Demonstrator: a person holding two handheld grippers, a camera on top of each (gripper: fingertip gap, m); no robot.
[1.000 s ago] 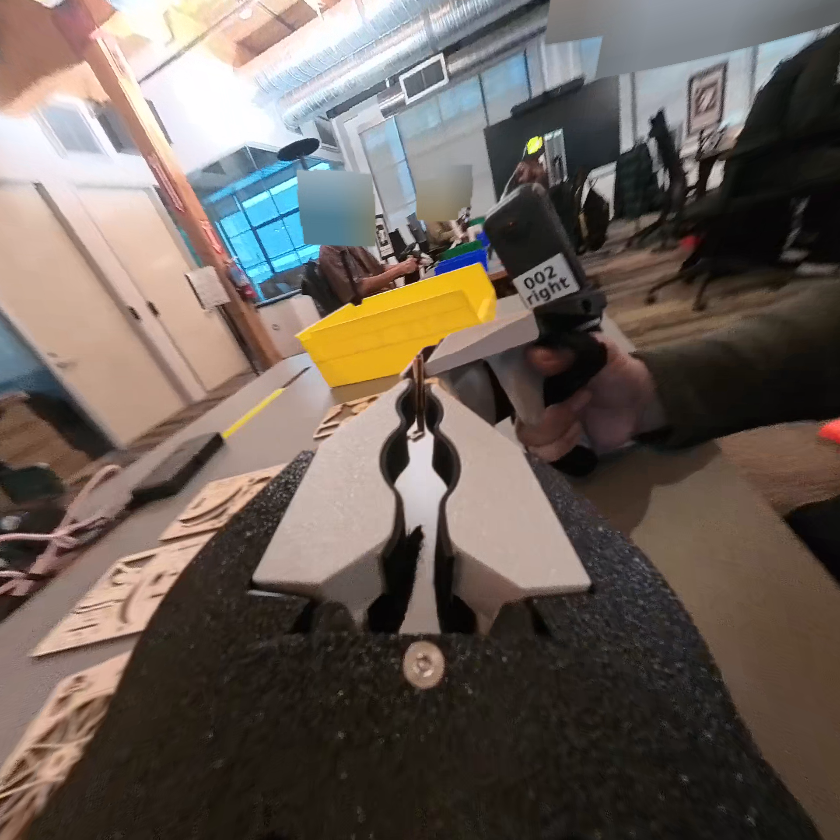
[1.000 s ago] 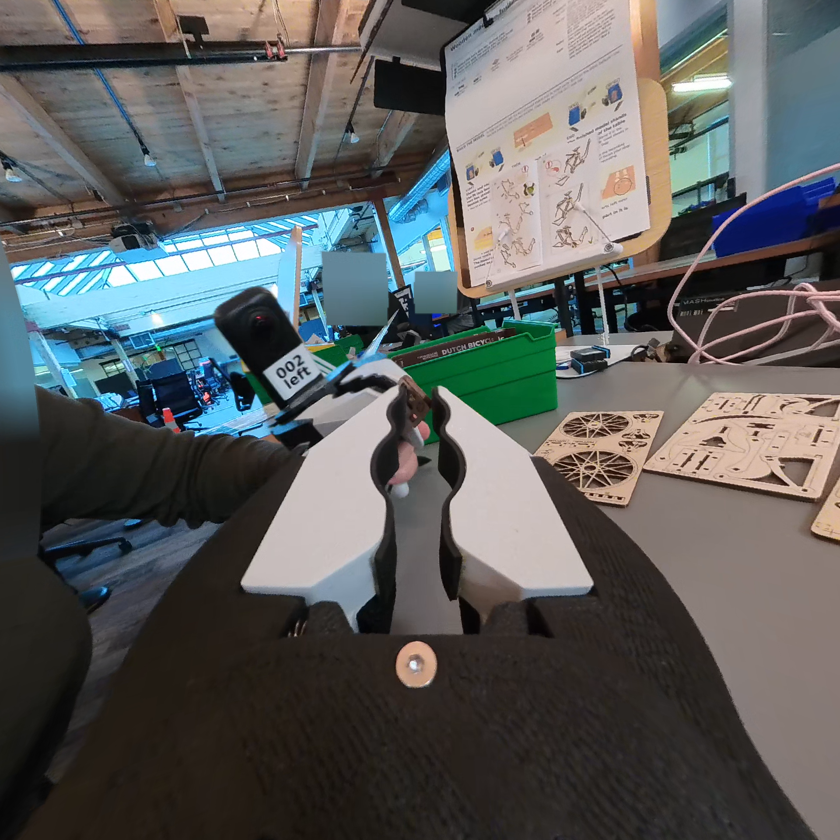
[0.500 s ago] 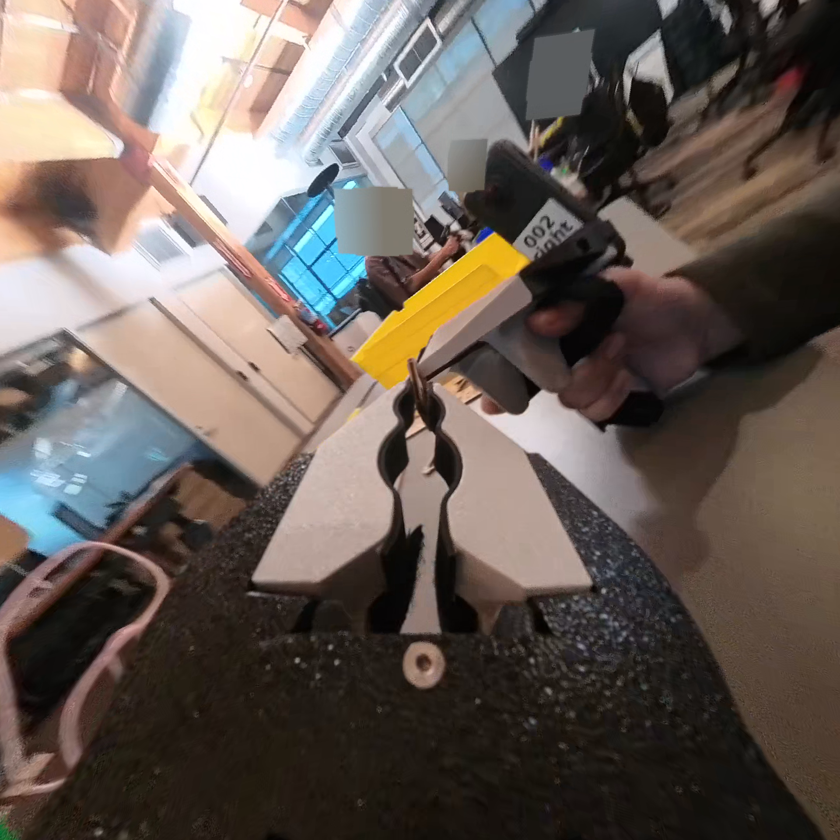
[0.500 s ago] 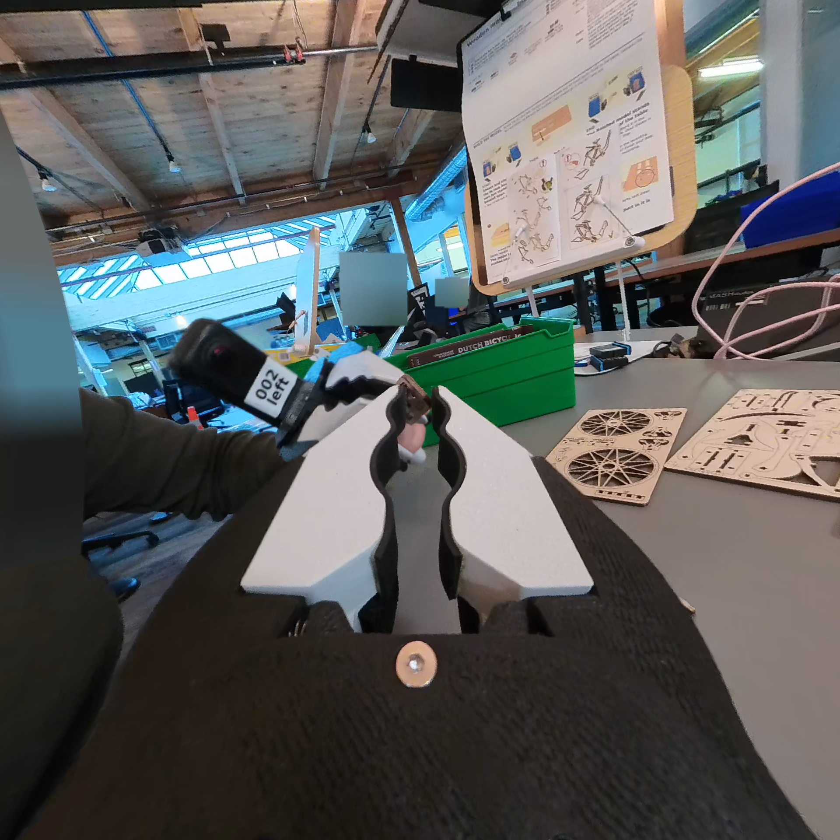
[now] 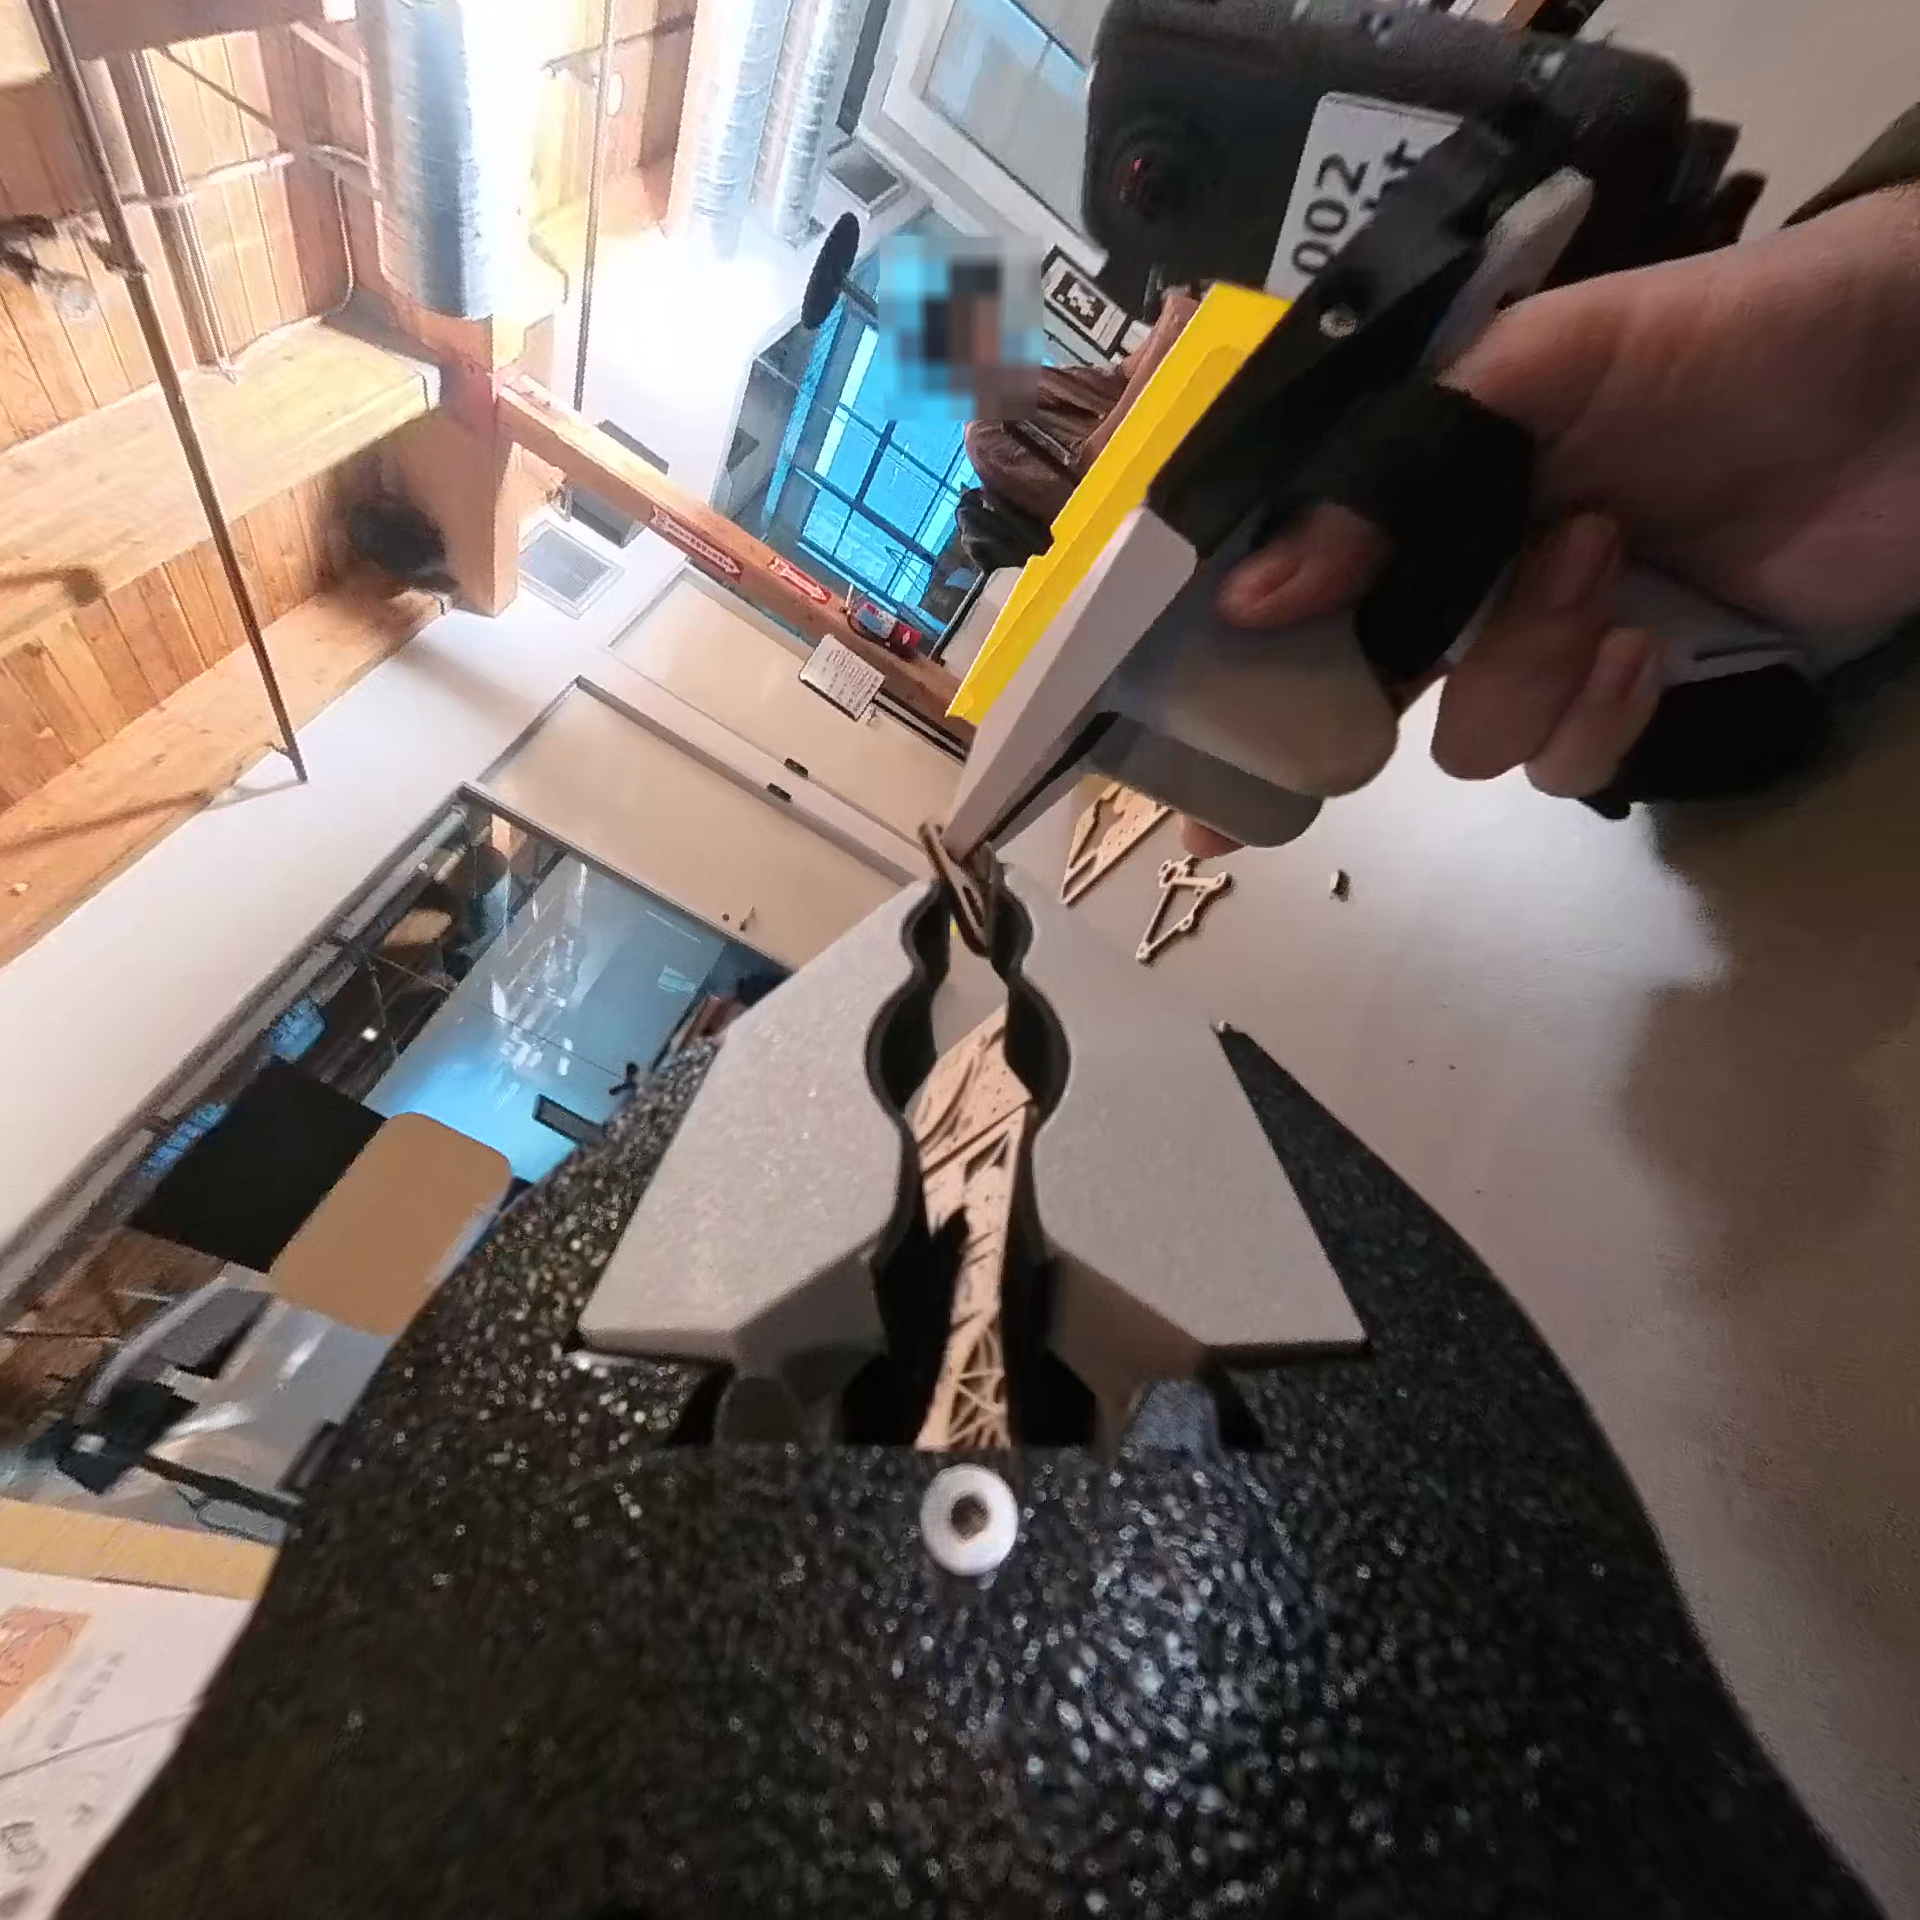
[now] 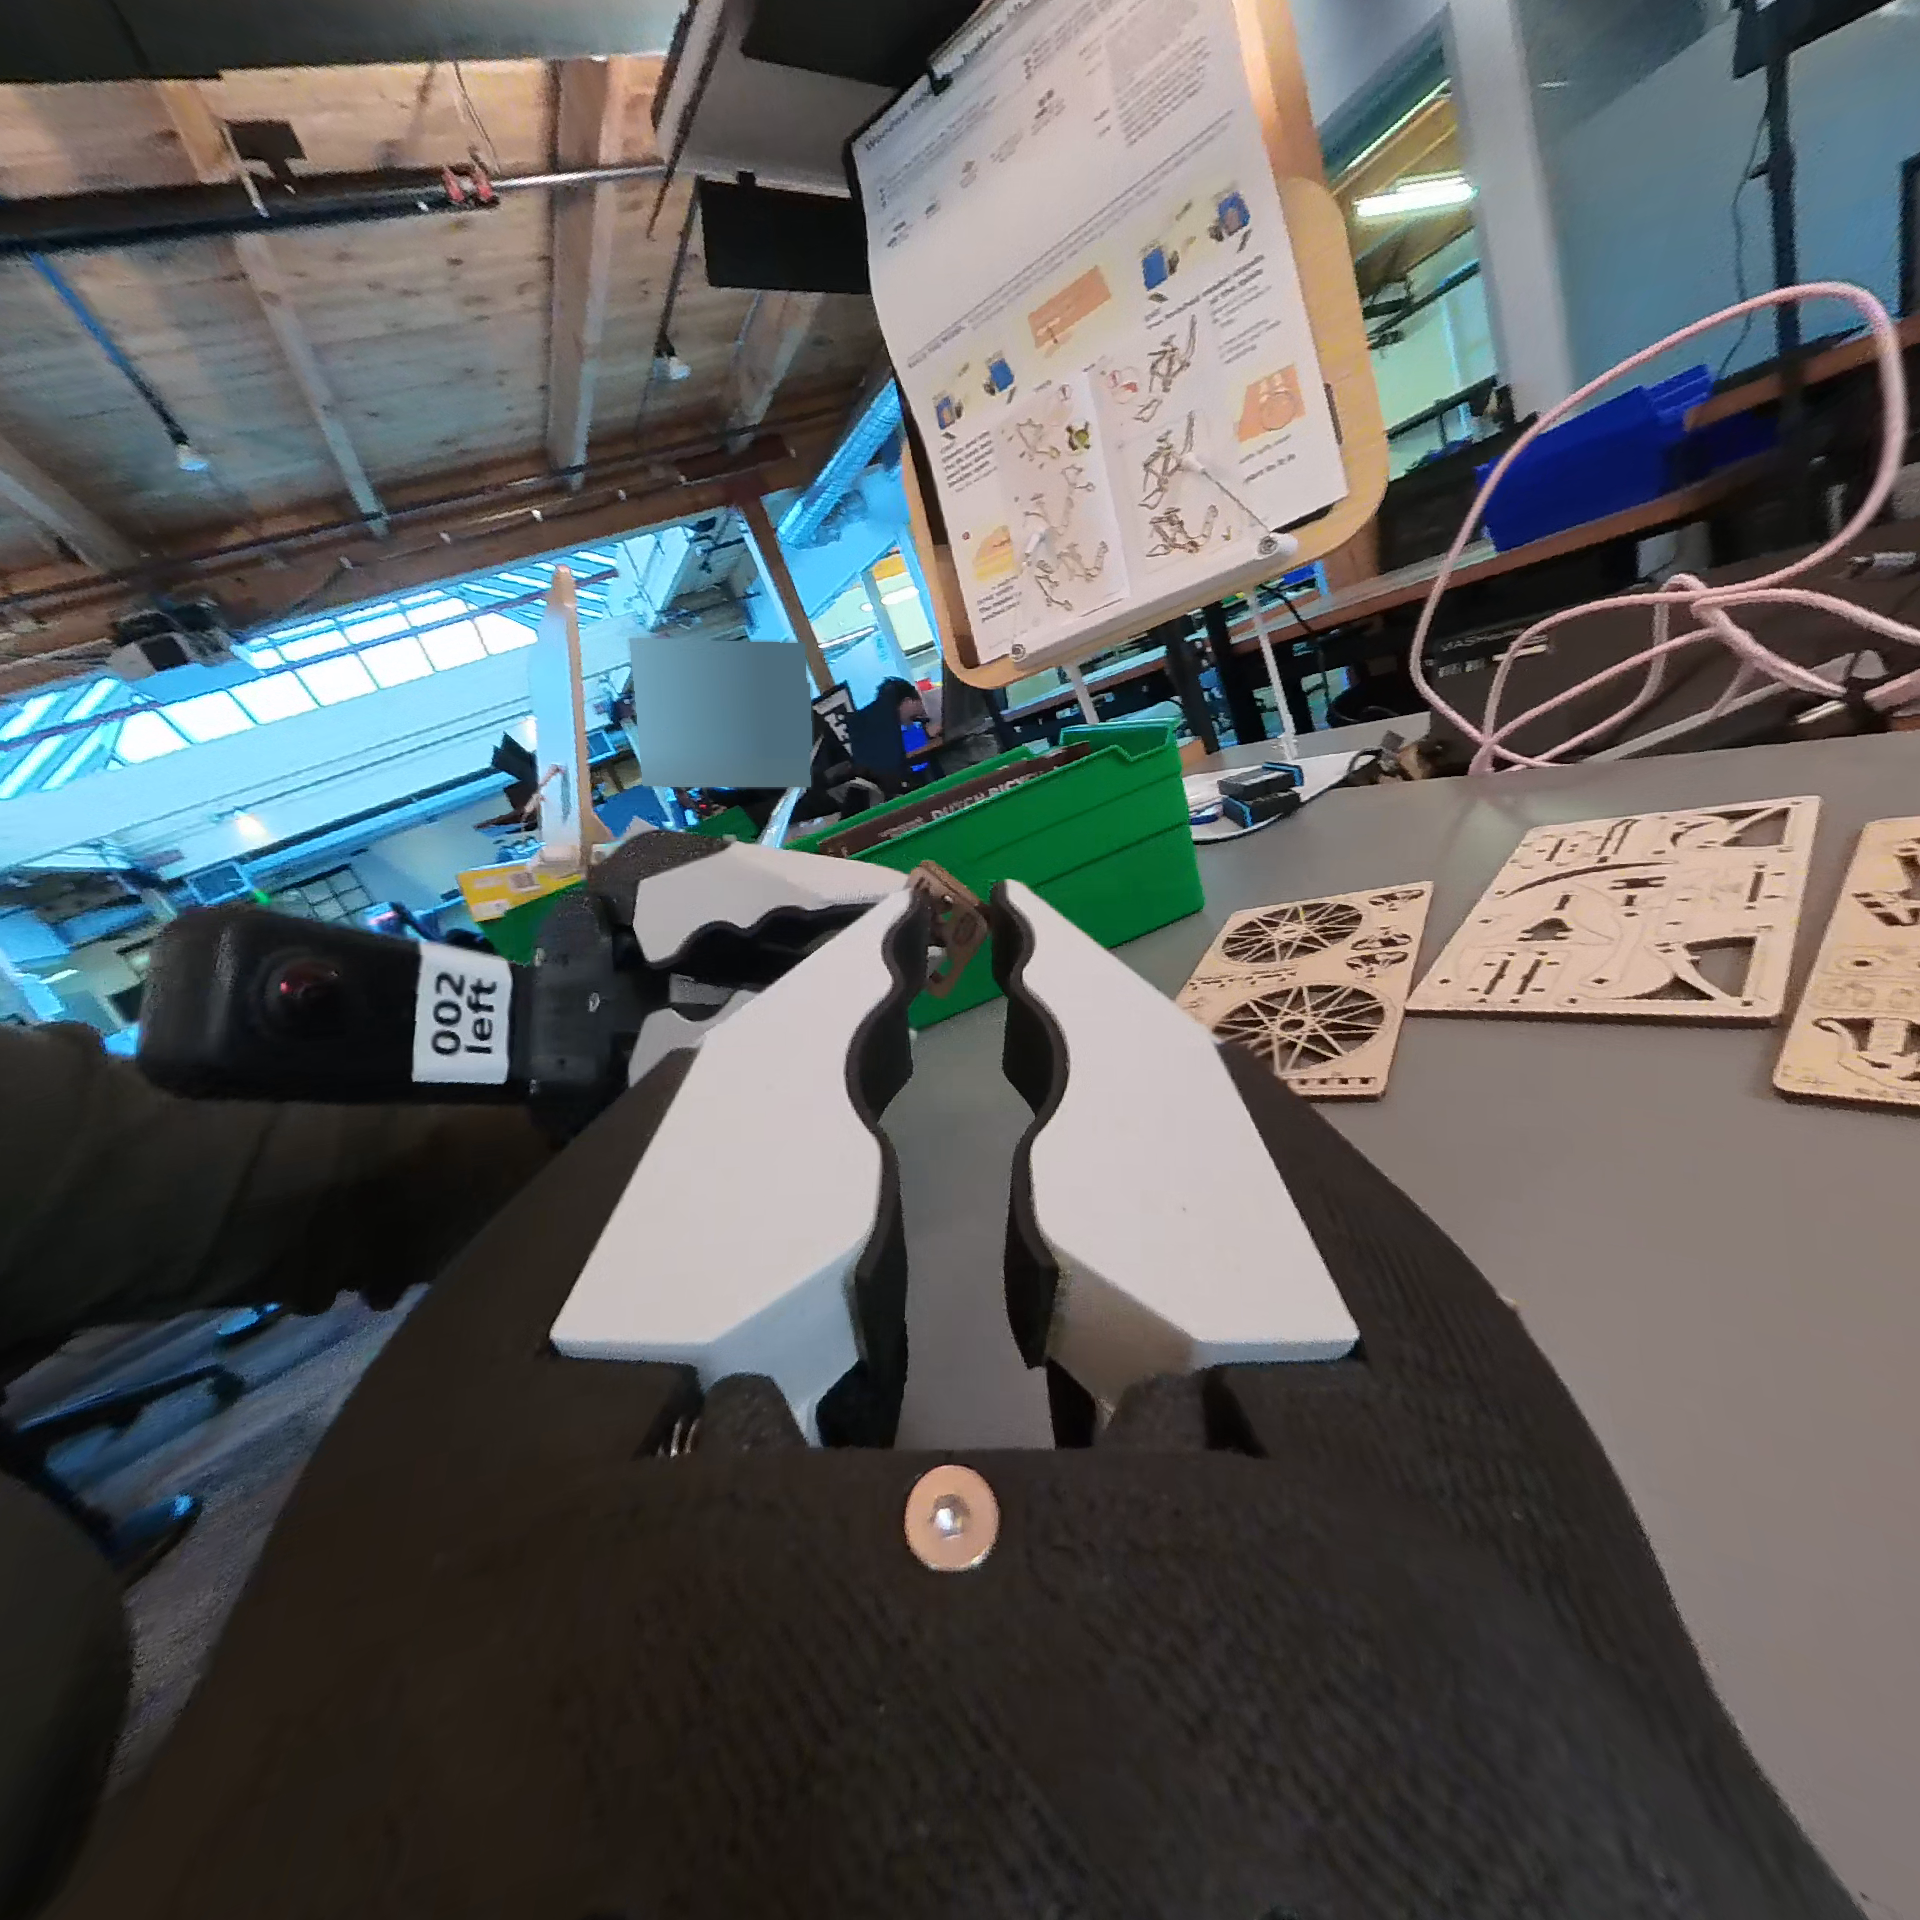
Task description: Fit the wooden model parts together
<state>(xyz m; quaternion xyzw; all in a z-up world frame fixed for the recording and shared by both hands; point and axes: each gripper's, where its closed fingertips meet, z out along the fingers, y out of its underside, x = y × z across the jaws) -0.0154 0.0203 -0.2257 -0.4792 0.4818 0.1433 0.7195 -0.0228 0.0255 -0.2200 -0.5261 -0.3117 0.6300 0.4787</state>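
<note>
1. Left tongs [image 5: 971, 894]: grey angular fingers with wavy black pads, rolled steeply to one side. They pinch a small flat brown wooden model part [image 5: 964, 902] at the very tips, probably to leave most of the piece free for mating.

2. Right tongs [image 6: 954, 930]: same build, held level above the surface. Their tips nip a small brown slotted wooden piece [image 6: 951, 940], while the rear of the pads stands apart. In the left wrist view these tongs [image 5: 971, 847] come in from 1 o'clock.

3. Meeting point: both pairs of tips converge in the air, and the two pieces appear to touch. Whether a tab has entered a slot is too small to tell. Judged stage: alignment or early insertion.

4. Grey surface [image 6: 1558, 1195]: carries the stock, well clear of the join.

5. Pale laser-cut plywood sheets [image 6: 1621, 914]: lying flat at 2 o'clock of the right tongs, the nearest bearing two spoked wheels [image 6: 1299, 982].

6. Loose thin wooden strut [image 5: 1179, 914]: lies on the surface just beyond the left tongs, likely awaiting fitting.

7. Green plastic bin [image 6: 1049, 842]: behind the tips at 12 o'clock.

8. Printed instruction sheet on a wooden board [image 6: 1112, 343]: propped upright at 1 o'clock, facing the worker for reference.
</note>
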